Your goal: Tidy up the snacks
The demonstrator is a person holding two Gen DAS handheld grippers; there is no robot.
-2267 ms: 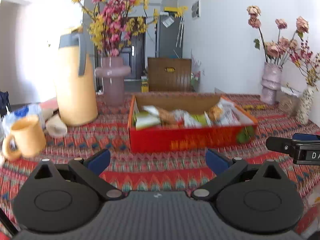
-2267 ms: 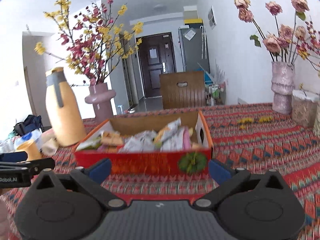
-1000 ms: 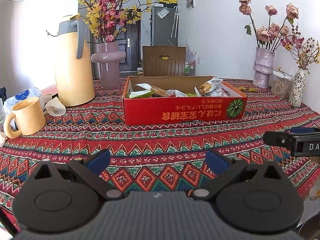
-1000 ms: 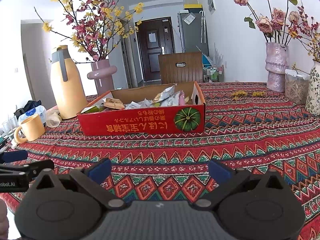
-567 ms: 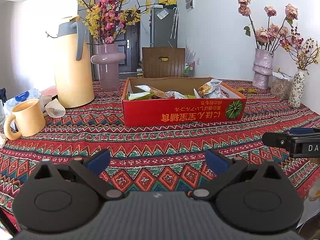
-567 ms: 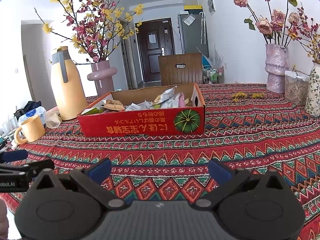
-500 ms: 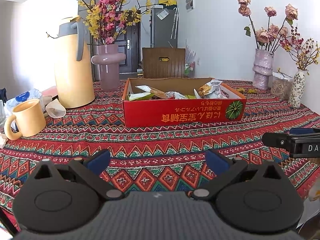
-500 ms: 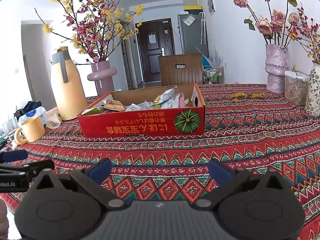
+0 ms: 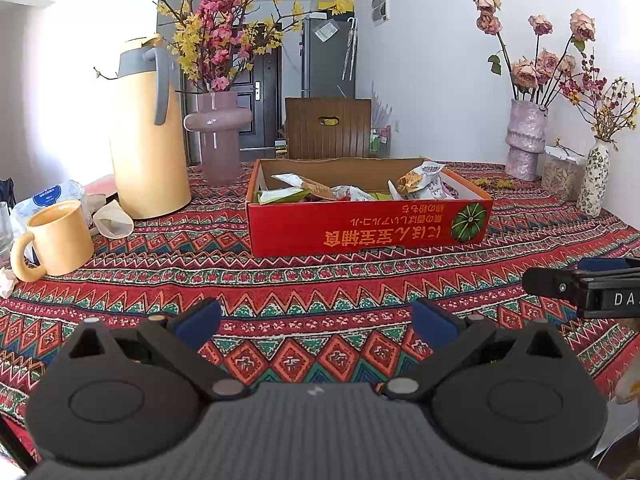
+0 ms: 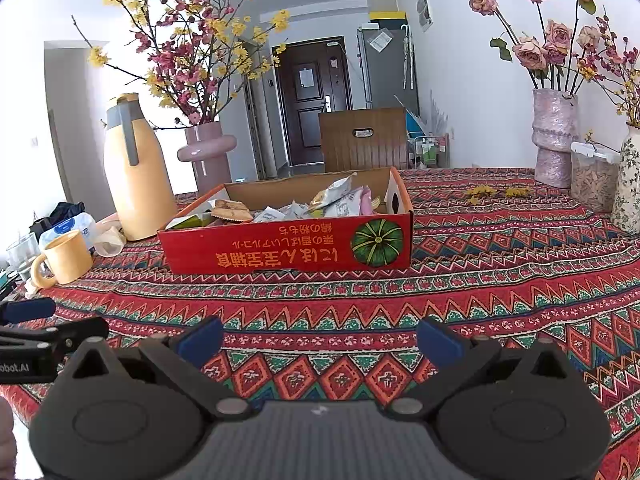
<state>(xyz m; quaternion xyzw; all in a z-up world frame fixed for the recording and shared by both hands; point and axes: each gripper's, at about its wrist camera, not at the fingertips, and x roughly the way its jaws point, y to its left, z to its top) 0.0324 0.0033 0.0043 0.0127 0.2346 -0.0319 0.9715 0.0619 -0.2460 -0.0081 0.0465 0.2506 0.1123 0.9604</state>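
A red cardboard box with a pumpkin picture stands on the patterned tablecloth, with several snack packets inside. It also shows in the right wrist view, where the snack packets lie heaped in it. My left gripper is open and empty, low over the cloth well in front of the box. My right gripper is open and empty, likewise well back from the box. Each gripper shows at the edge of the other's view.
A yellow thermos jug, a pink vase with flowers and a yellow mug stand at the left. Vases and a clear jar stand at the right. A wooden chair is behind the table.
Both grippers have pulled back from the box, which was close in front 2.3 s ago. Over the last half second nothing has visibly moved.
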